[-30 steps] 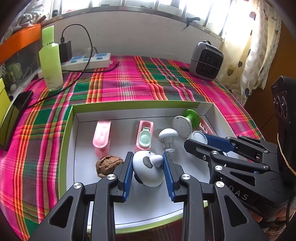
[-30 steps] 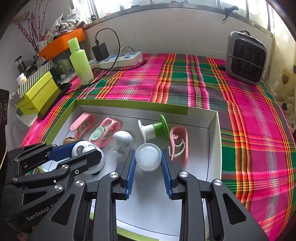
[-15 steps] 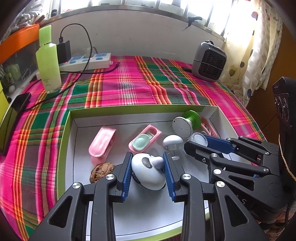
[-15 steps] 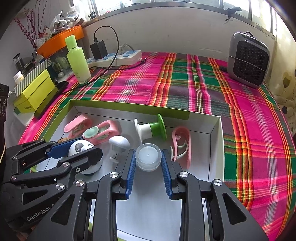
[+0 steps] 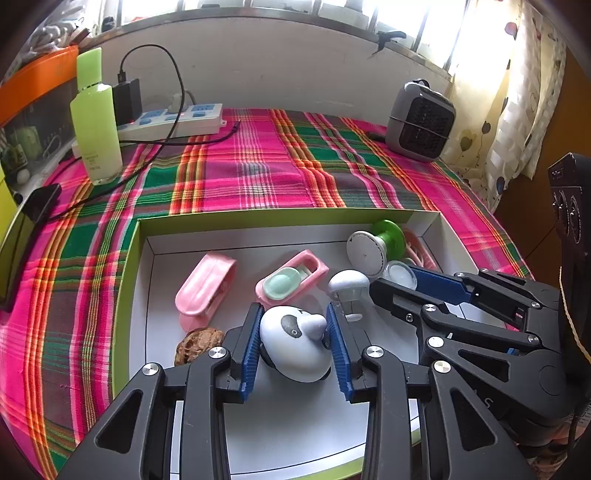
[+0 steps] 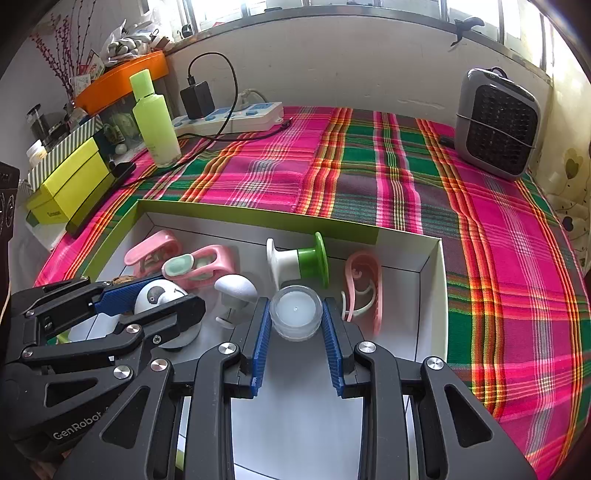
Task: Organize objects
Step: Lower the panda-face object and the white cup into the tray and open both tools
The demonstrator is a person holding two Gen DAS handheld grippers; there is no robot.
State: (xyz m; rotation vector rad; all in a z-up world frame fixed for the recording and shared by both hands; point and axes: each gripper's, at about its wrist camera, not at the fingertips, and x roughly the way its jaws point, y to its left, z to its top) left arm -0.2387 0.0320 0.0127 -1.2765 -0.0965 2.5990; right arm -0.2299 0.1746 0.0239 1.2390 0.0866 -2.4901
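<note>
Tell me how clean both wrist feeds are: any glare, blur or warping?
Left wrist view: window blown out, curtain washed pale, box and panda toy sharp. Right wrist view: window band overexposed, candle jar crisp. Both: fisheye bends the box edges, corners are dark.

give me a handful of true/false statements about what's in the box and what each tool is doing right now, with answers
1. The right tool is clamped on a small clear round jar. True.
2. The panda figure sits between the left tool's pads. True; its jaws are opening.
3. The walnut lies outside the box on the plaid cloth. False; it is inside, near the left wall.
4. The green bottle lies flat in the box. False; it stands upright on the cloth by the power strip.
5. The green-and-white spool is held by a tool. False; it lies free in the box.
</note>
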